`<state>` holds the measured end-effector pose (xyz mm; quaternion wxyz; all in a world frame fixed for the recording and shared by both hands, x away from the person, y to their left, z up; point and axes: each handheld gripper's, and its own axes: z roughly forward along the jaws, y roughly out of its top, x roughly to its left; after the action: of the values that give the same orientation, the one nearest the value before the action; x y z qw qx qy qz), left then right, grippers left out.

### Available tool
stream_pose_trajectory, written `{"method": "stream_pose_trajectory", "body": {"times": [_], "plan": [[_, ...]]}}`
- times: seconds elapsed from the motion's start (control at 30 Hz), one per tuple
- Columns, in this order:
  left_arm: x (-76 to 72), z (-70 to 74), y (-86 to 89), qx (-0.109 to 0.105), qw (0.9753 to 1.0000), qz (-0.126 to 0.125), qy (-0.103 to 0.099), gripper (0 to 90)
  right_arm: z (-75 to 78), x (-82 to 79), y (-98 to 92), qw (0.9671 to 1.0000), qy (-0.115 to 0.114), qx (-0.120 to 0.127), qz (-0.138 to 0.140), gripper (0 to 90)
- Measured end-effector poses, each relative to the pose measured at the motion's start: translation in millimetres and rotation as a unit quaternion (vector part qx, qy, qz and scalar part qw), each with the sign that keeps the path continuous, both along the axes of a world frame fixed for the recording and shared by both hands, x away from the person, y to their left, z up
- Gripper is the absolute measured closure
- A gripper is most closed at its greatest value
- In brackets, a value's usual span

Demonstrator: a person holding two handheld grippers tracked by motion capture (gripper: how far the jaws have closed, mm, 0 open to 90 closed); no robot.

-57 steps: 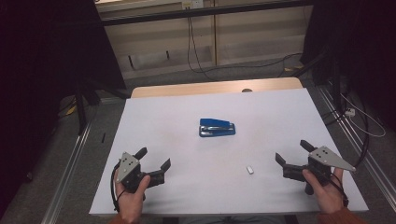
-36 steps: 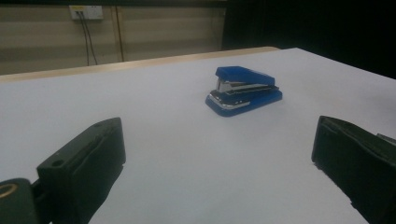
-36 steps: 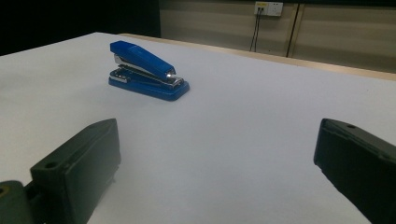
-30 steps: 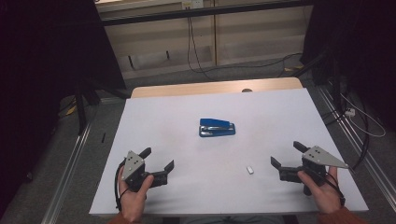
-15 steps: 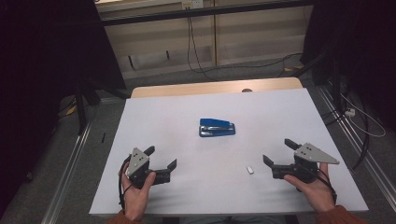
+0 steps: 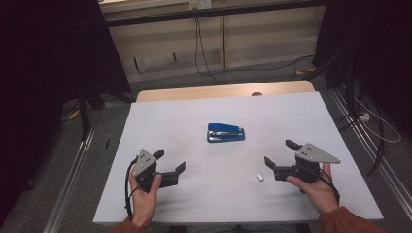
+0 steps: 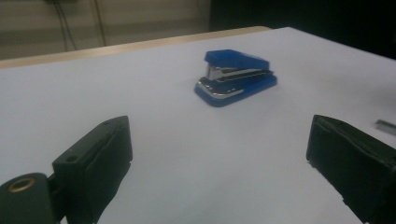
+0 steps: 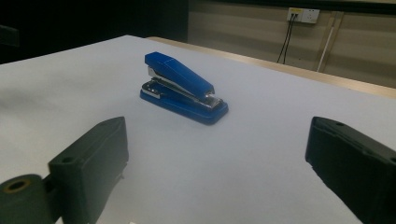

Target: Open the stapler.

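In the high view, the small pale piece (image 6: 260,177) lying near the right edge of the worktop (image 6: 194,204) is too small to identify. In the left gripper view, the same piece (image 7: 386,126) is cut by the right edge and blurred. The left gripper's (image 7: 219,154) jaws run off the bottom edge there, as do the right gripper's (image 8: 217,154) in its own view. The stapler's (image 6: 225,132) far side is hidden in the high view. Both forearms are cut off at the bottom edge.
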<state>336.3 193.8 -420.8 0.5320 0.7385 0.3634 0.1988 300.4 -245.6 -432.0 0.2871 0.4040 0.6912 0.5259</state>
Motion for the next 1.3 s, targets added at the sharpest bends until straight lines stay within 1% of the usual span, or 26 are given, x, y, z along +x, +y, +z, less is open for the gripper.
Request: {"method": "stream_pose_trajectory", "body": {"times": [0.13, 0.17, 0.2, 0.23, 0.27, 0.33, 0.4, 0.47, 0.53, 0.57, 0.6, 0.67, 0.73, 0.77, 0.83, 0.93, 0.97, 1.0, 1.03, 1.07, 1.1, 1.23, 1.3], "plan": [[2.0, 0.9, -4.4, -0.003, 1.0000, -0.005, -0.001, 5.0, 3.2, 5.6, 5.6, 0.9999, -0.002, -0.006, 0.007, 6.9], [2.9, 1.2, -5.3, -0.001, 1.0000, -0.009, -0.003, 4.6, 4.0, 6.9, 7.1, 0.9999, -0.002, -0.008, 0.010, 7.0], [3.1, 1.2, -6.9, -0.004, 0.9999, -0.010, -0.005, 4.4, 4.6, 8.2, 8.6, 0.9999, -0.003, -0.010, 0.012, 7.0], [3.7, 1.3, -7.5, 0.000, 0.9998, -0.013, -0.011, 3.6, 5.4, 10.4, 11.5, 0.9998, -0.003, -0.007, 0.020, 7.3], [4.1, 1.2, -8.6, 0.003, 0.9998, -0.014, -0.014, 3.6, 5.4, 10.4, 11.5, 0.9998, -0.003, -0.007, 0.020, 7.3], [5.0, 0.6, -10.9, 0.011, 0.9997, -0.014, -0.018, 3.6, 6.7, 11.5, 15.0, 0.9995, -0.001, -0.007, 0.030, 8.0], [6.4, 0.2, -13.4, 0.007, 0.9998, -0.011, -0.015, 3.5, 9.3, 13.8, 19.5, 0.9992, -0.007, -0.008, 0.038, 8.1], [8.8, 1.2, -15.9, 0.006, 0.9998, -0.014, -0.016, 3.4, 9.7, 15.2, 20.5, 0.9992, -0.006, -0.009, 0.039, 8.0], [11.3, 2.5, -19.3, -0.003, 0.9998, -0.015, -0.014, 2.4, 9.9, 18.2, 22.0, 0.9992, -0.005, -0.007, 0.040, 8.0], [14.3, 3.2, -22.5, -0.001, 0.9997, -0.017, -0.015, 2.4, 8.9, 22.5, 22.4, 0.9992, 0.006, 0.005, 0.038, 8.5], [14.3, 3.2, -22.5, -0.001, 0.9997, -0.017, -0.015, 2.4, 8.9, 22.5, 22.4, 0.9992, 0.006, 0.005, 0.038, 8.5], [18.8, 3.6, -26.5, 0.007, 0.9996, -0.020, -0.021, 2.5, 8.2, 26.0, 22.7, 0.9991, 0.012, 0.011, 0.040, 10.6], [22.8, 3.2, -30.4, 0.008, 0.9996, -0.019, -0.020, 2.7, 7.5, 29.1, 24.4, 0.9991, 0.011, 0.005, 0.040, 9.5], [26.9, 1.3, -34.2, 0.014, 0.9994, -0.024, -0.020, 2.4, 6.7, 32.0, 26.5, 0.9991, 0.012, 0.008, 0.039, 9.7], [29.3, -0.4, -36.1, 0.016, 0.9994, -0.024, -0.017, 2.5, 6.6, 33.1, 27.7, 0.9990, 0.013, 0.011, 0.041, 9.7], [36.8, -3.9, -41.1, 0.020, 0.9995, -0.023, -0.010, 2.9, 5.1, 37.8, 31.6, 0.9990, 0.009, -0.006, 0.043, 8.6], [39.2, -4.1, -42.7, 0.025, 0.9993, -0.026, -0.011, 3.5, 4.6, 39.5, 33.0, 0.9992, 0.007, -0.013, 0.037, 9.8], [41.1, -4.1, -44.7, 0.025, 0.9993, -0.028, -0.010, 3.7, 4.1, 41.3, 34.2, 0.9993, 0.007, -0.016, 0.033, 10.5], [44.0, -3.5, -47.8, 0.026, 0.9991, -0.032, -0.006, 3.5, 3.5, 44.8, 36.4, 0.9992, 0.013, -0.012, 0.034, 9.6], [44.0, -3.5, -47.8, 0.026, 0.9991, -0.032, -0.006, 3.7, 3.5, 44.8, 36.4, 0.9992, 0.013, -0.012, 0.034, 9.6], [48.1, -2.2, -51.5, 0.031, 0.9988, -0.037, 0.001, 4.0, 3.3, 48.0, 38.6, 0.9991, 0.016, -0.006, 0.040, 9.6], [53.0, -1.7, -56.1, 0.027, 0.9988, -0.040, 0.003, 4.1, 3.8, 52.2, 42.6, 0.9991, 0.015, -0.007, 0.040, 10.4], [56.5, -1.7, -58.1, 0.029, 0.9986, -0.045, 0.004, 5.2, 3.8, 55.1, 45.1, 0.9989, 0.019, -0.002, 0.043, 12.0]]}}
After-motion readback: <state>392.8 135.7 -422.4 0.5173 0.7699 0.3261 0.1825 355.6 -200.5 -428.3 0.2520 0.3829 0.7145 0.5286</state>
